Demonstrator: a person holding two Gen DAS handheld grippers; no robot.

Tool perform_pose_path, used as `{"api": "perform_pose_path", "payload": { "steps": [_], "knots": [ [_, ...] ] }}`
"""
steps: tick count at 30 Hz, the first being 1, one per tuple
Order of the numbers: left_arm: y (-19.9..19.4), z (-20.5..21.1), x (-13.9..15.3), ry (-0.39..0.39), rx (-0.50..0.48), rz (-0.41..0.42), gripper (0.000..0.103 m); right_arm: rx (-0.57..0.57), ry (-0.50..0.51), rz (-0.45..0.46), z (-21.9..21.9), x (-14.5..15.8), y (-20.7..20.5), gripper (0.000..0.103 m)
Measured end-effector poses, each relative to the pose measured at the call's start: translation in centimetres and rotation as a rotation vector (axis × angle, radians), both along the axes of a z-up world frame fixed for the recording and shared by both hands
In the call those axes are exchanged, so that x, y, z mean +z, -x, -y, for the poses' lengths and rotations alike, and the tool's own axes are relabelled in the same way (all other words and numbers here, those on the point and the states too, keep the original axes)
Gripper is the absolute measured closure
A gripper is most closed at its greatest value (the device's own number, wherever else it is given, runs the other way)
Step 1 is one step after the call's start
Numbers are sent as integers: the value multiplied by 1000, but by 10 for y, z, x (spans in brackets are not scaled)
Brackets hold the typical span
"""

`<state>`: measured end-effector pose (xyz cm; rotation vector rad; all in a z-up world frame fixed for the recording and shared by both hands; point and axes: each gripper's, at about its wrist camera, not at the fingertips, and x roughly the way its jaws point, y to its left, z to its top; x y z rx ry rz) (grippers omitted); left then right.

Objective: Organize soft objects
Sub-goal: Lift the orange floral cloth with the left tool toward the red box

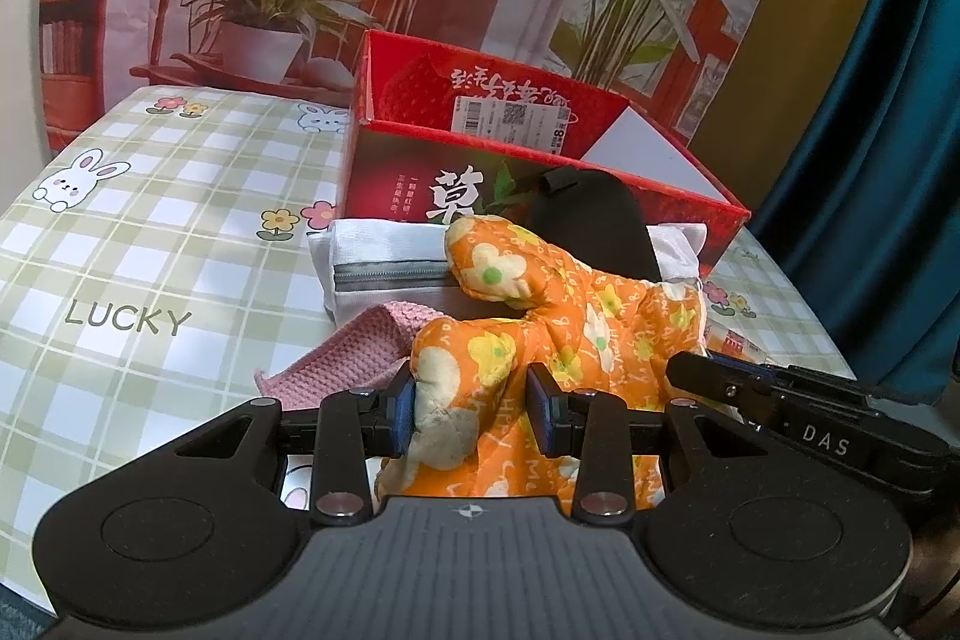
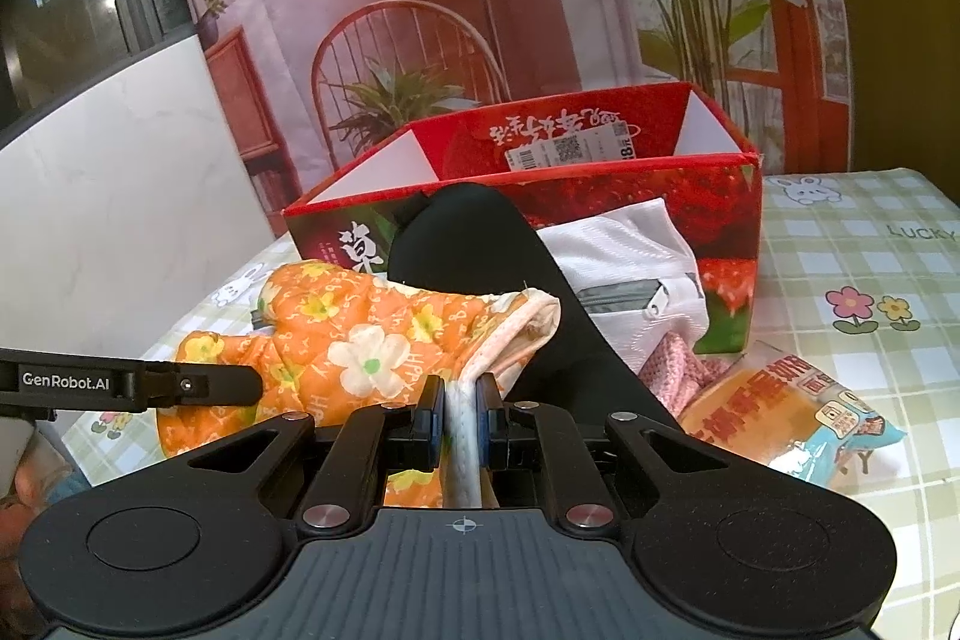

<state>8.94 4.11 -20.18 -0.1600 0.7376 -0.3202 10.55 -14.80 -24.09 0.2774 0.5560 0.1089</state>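
Left wrist view: the left gripper [image 1: 471,412] clamps the padded body of the orange mitt [image 1: 540,316], which lies at 6 o'clock of the red box [image 1: 384,172], on top of a black item [image 1: 588,214], a white pouch [image 1: 384,250] and a pink knit [image 1: 354,340]. Right wrist view: the right gripper [image 2: 461,415] pinches the mitt's [image 2: 360,340] white cuff edge nearly shut, a snack packet [image 2: 792,418] at 3 o'clock (not soft, likely to stay). Judging by the seemingly empty box [image 2: 600,202], the sorting has barely begun.
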Motion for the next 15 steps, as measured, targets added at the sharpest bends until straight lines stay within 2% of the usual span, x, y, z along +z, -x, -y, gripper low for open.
{"api": "perform_pose_path", "payload": {
  "steps": [15],
  "knots": [
    [-4,-2,-4,20,3,-6,64,-5,-4,-1,2,-2,-1,92]
  ]
}}
